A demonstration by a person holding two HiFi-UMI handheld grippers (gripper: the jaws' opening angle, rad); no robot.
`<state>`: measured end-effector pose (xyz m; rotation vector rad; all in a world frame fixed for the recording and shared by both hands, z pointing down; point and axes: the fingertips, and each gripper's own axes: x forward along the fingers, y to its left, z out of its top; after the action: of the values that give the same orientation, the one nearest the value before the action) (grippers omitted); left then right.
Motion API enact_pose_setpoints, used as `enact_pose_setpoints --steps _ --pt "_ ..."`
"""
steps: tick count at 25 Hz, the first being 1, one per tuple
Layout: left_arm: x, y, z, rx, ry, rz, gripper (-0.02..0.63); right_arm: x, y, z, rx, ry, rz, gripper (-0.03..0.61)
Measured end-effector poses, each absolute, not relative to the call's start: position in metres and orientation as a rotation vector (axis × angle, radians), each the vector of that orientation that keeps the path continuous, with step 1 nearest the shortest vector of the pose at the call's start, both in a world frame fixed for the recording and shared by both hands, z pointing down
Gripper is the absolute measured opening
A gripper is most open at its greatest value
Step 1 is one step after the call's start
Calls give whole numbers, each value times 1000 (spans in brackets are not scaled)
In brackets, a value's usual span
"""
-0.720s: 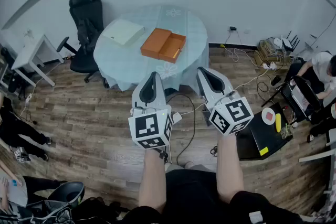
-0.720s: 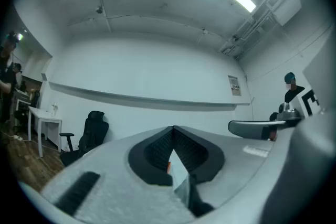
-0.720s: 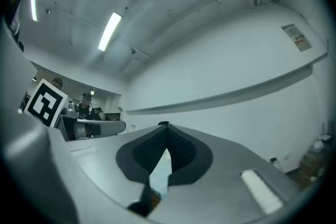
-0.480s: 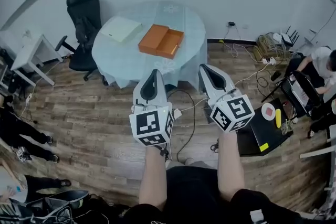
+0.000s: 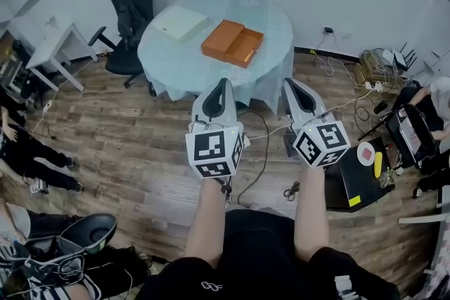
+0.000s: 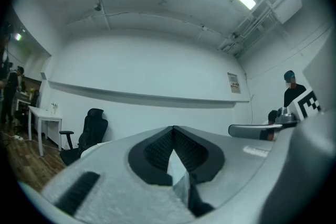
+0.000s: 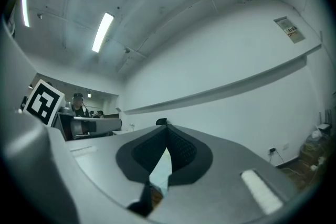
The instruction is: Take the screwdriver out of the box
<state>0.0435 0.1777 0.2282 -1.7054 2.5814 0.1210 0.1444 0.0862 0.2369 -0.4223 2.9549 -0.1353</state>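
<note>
Hovering above the wooden floor point(image 5: 126, 144), the left gripper point(image 5: 223, 83) and right gripper point(image 5: 289, 83) each have their jaws pressed together with nothing between them. Ahead of both tips and well apart from them, the orange box point(image 5: 233, 43) lies open on the round table point(image 5: 176, 60). Whether the screwdriver is in it cannot be made out.

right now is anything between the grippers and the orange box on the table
Nothing visible does. The left gripper and right gripper hang short of the round table; only its pale blue cloth lies between them and the open orange box. The flat white box sits beside it.
</note>
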Motion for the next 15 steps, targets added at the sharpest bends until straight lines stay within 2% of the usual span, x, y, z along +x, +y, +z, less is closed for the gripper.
enact_pose_setpoints --steps 15 --pt "32 167 226 -1597 2609 44 3 126 60 236 -314 2919 -165 11"
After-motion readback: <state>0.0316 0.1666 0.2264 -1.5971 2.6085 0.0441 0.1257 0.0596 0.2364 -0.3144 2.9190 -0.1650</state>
